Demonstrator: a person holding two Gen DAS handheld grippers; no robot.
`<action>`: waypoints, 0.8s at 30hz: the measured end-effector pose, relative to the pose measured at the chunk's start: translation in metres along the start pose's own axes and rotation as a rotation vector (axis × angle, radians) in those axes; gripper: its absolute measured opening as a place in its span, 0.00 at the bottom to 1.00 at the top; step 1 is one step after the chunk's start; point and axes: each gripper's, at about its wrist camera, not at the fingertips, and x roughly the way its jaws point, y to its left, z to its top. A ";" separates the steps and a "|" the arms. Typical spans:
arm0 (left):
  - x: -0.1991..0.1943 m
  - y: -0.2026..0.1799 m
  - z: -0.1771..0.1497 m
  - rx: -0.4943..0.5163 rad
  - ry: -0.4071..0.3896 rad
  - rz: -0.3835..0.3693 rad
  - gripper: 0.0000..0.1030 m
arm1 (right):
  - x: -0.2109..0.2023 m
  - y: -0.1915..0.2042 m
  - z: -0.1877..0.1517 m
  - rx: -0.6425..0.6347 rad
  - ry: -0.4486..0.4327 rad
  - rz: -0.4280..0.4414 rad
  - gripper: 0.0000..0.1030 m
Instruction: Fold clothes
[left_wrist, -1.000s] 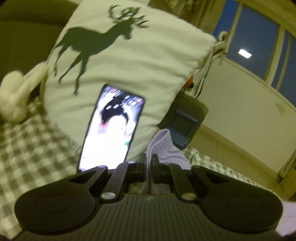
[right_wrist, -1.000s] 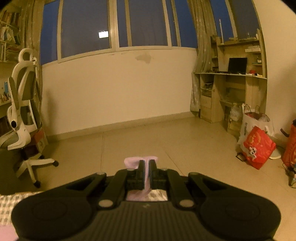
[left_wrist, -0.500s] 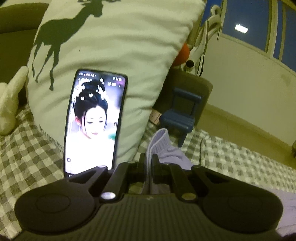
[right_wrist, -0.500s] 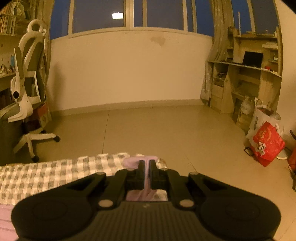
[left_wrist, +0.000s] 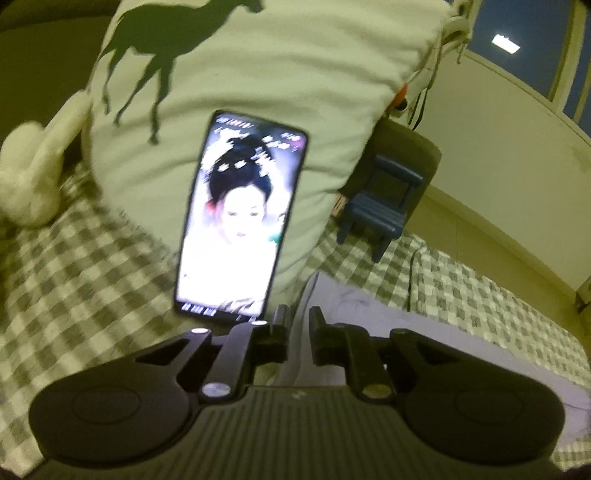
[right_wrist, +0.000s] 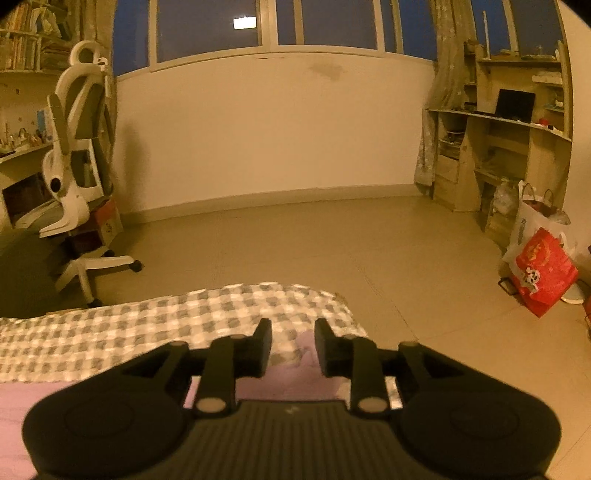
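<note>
A pale lilac garment (left_wrist: 413, 328) lies on the checked bedsheet (left_wrist: 85, 280). My left gripper (left_wrist: 298, 318) has its jaws slightly apart, with a fold of the garment lying between the fingers. In the right wrist view the garment (right_wrist: 291, 380) shows pink-lilac at the bed's corner. My right gripper (right_wrist: 293, 328) is open just above it, with the cloth lying loose below the fingers.
A lit phone (left_wrist: 240, 218) leans on a deer-print pillow (left_wrist: 266, 74). A small blue toy chair (left_wrist: 384, 210) and a white plush (left_wrist: 33, 173) sit on the bed. Beyond the bed edge are a white office chair (right_wrist: 74, 166), wooden shelves (right_wrist: 509, 147) and a red bag (right_wrist: 539, 269).
Both grippers have opened and let go of the garment. Both have dropped toward the bed; the garment now lies on the sheet.
</note>
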 end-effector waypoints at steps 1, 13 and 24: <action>-0.003 0.004 -0.001 -0.009 0.014 0.001 0.18 | -0.004 0.001 -0.001 0.001 0.003 0.008 0.26; -0.039 0.049 -0.025 -0.161 0.125 -0.055 0.29 | -0.049 0.016 -0.022 0.047 0.045 0.098 0.30; -0.048 0.071 -0.059 -0.269 0.176 -0.150 0.32 | -0.084 0.042 -0.055 0.038 0.082 0.209 0.34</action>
